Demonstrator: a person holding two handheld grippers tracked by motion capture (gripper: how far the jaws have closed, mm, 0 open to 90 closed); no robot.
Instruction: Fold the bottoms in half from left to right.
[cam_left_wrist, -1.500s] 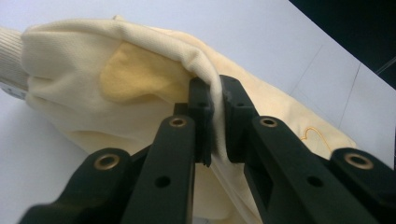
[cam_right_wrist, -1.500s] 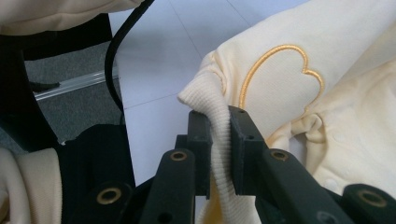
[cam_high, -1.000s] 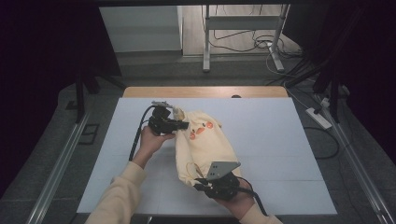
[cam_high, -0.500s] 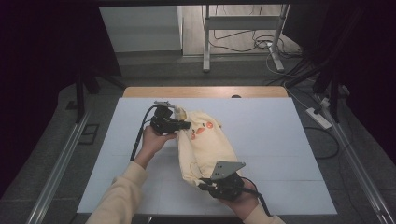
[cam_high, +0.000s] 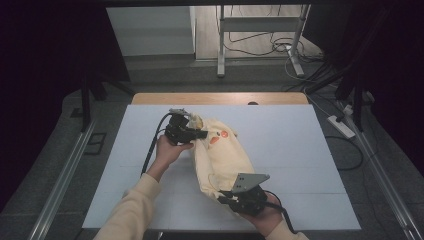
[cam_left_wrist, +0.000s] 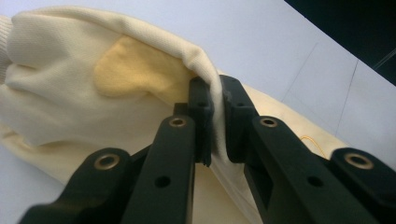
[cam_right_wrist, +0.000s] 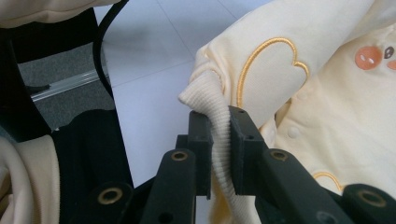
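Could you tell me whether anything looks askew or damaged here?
No damage stands out. The garment lies bunched on the table, not flat: the left gripper pinches a fold, the right gripper its ribbed cuff.

Pale yellow garment (cam_high: 220, 155) with orange embroidery, black tongs (cam_high: 196, 133), white table (cam_high: 310, 150).

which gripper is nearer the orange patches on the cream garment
Left. The left gripper is clamped on the cream garment at its far end, right beside the orange patches. The right gripper grips the ribbed cuff at the near end, farther from them.
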